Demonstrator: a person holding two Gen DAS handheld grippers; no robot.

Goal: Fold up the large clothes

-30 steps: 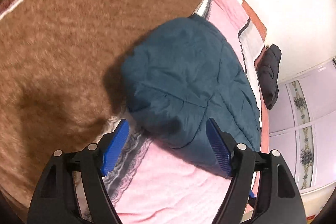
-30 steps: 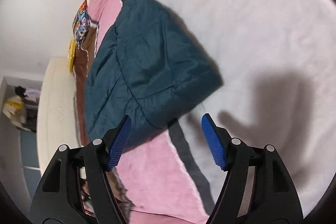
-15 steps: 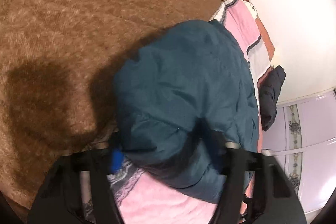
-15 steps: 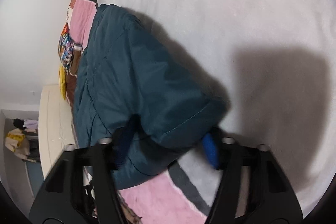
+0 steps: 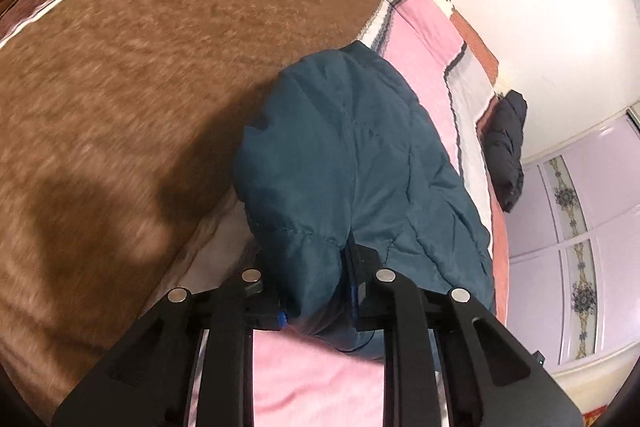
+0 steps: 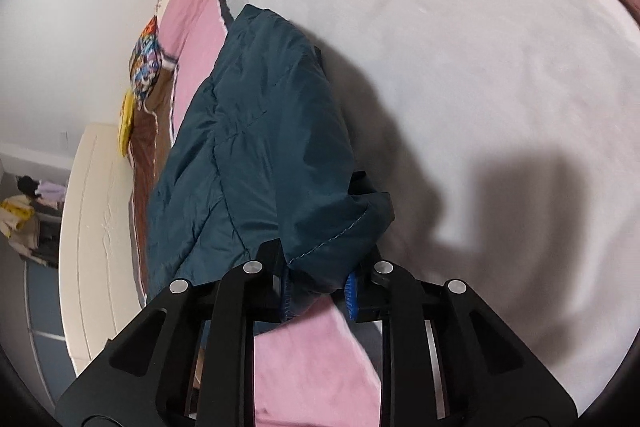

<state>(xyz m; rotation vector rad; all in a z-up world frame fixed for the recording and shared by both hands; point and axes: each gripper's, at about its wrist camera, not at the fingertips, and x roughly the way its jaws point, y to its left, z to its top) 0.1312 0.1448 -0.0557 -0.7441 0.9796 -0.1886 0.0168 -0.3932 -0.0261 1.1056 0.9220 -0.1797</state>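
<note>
Fingers of my left gripper (image 5: 314,301) and right gripper (image 6: 318,293) are each clamped on a near hem corner of the teal padded jacket (image 5: 360,163), which lies on the bed (image 5: 120,87) toward twelve o'clock. I judge it light, soft and slippery, so stitched hems are the place to hold.

Even, bright indoor light from above in both views, no glare to speak of. Left view: the brown blanket (image 5: 140,87) smears with motion blur toward the left edge, and a dark soft-edged shadow lies on it beside the teal jacket (image 5: 352,155). Right view: the white cover (image 6: 460,47) is pale, almost washed out, with a broad grey shadow at lower right. The jacket (image 6: 260,147) stays fairly sharp in both. Fisheye bending curves every edge; the corners go black.
</note>
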